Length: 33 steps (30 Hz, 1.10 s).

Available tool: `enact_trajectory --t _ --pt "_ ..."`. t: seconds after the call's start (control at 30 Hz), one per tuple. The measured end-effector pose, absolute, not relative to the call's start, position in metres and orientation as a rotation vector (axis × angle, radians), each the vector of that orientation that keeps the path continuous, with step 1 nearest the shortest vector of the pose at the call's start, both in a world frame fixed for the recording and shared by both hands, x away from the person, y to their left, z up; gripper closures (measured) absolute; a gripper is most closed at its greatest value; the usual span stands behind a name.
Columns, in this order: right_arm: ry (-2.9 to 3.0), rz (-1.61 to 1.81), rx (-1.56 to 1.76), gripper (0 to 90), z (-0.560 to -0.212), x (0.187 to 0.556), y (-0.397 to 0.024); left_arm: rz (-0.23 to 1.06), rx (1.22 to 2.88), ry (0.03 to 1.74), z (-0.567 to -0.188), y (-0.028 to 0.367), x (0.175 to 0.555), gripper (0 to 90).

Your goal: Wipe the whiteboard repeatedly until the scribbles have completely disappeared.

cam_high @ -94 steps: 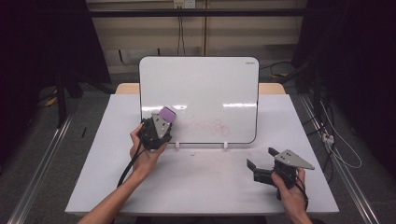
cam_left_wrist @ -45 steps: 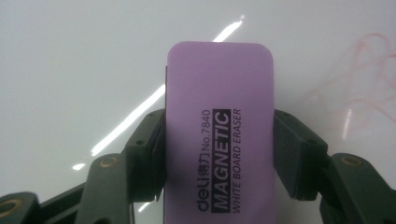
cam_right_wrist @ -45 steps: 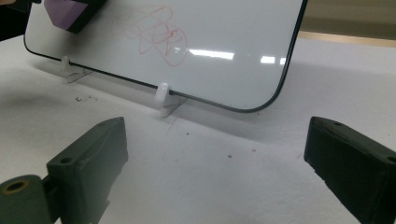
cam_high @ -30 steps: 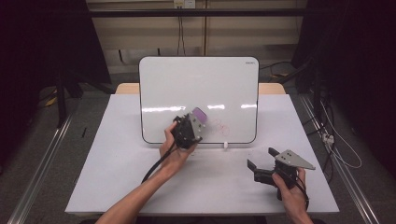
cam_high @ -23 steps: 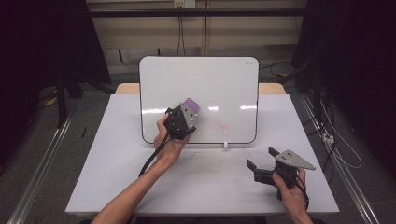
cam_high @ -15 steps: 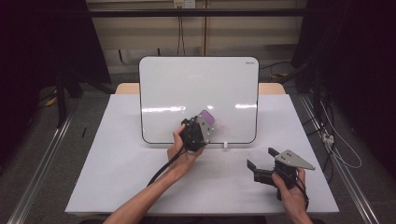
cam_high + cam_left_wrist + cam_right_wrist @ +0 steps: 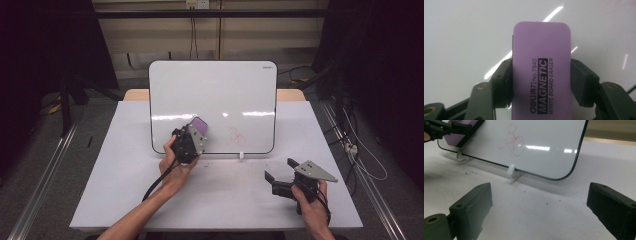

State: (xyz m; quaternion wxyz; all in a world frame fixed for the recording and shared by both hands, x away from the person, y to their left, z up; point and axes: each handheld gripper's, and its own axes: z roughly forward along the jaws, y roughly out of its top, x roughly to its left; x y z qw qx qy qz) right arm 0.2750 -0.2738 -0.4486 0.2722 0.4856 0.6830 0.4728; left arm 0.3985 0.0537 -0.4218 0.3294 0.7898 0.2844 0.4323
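A white board (image 7: pixel 212 95) stands upright on clips at the back of the table. Faint red scribbles (image 7: pixel 235 134) mark its lower middle; they show closer (image 7: pixel 513 142) in the right gripper view. My left gripper (image 7: pixel 196 131) is shut on a purple magnetic eraser (image 7: pixel 200 124), whose label (image 7: pixel 541 80) faces the camera, pressed to the board's lower left, left of the scribbles. The eraser (image 7: pixel 461 131) and the board (image 7: pixel 544 150) also appear in the right gripper view. My right gripper (image 7: pixel 280 172) rests open on the table at the front right, nothing between its jaws.
The white table (image 7: pixel 125 150) carries small dark specks (image 7: pixel 470 173) near the board's foot. White clips (image 7: pixel 240 157) hold the board's lower edge. Metal rails (image 7: pixel 45 175) run along the floor on both sides. A black cable (image 7: pixel 155 182) trails from the left gripper.
My left gripper with the eraser has swept back and forth over the board's lower part and now sits further left than half a second ago. The right gripper has stayed put.
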Motion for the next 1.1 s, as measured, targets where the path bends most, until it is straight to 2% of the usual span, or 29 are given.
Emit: enact_trajectory --t 0.13,0.43,0.6,0.83,1.0,1.1 --pt "1.838 1.271 1.309 6.1 -0.448 0.275 -0.273 1.117 2.040 0.778 -0.420 0.057 0.402 41.3" --pt "1.843 1.275 1.304 6.1 -0.449 0.276 -0.273 1.042 2.037 0.724 -0.419 0.011 0.402 41.3" --pt "1.838 1.280 1.307 6.0 -0.449 0.275 -0.275 1.065 2.083 0.639 -0.415 -0.021 0.403 41.3" --pt "1.840 1.281 1.301 6.0 -0.448 0.275 -0.275 1.030 2.139 0.511 -0.438 -0.057 0.382 41.2" --pt "1.840 1.281 1.301 6.0 -0.448 0.275 -0.275 0.973 2.154 0.496 -0.440 -0.059 0.381 41.3" --pt "1.839 1.283 1.300 6.0 -0.448 0.274 -0.276 0.999 2.133 0.523 -0.428 -0.047 0.392 41.3"
